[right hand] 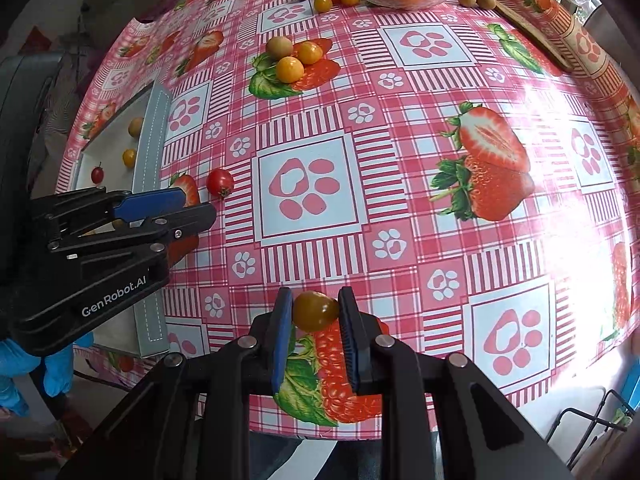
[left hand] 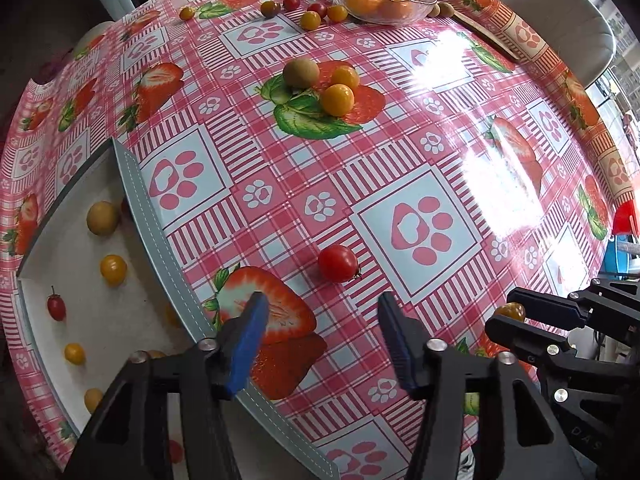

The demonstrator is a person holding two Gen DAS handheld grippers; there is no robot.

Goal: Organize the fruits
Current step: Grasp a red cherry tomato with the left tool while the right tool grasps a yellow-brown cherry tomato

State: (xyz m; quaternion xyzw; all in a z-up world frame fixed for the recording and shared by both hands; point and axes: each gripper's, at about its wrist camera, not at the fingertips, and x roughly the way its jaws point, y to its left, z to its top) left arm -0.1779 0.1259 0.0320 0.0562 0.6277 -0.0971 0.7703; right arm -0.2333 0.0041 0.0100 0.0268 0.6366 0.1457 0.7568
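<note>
Right claw (right hand: 314,316) gripped a small orange-brown cherry tomato (right hand: 315,311) above the checked pink worktop (right hand: 400,184). Left claw (left hand: 322,318) stood wide, nothing between its blue pads; a round red cherry tomato (left hand: 338,263) lay just ahead, the white grey-rimmed tray (left hand: 160,240) to its left.

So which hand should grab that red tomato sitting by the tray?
Probably the left gripper: it is open and empty with the red tomato just ahead of its fingers. The right gripper already holds a brownish tomato.
</note>
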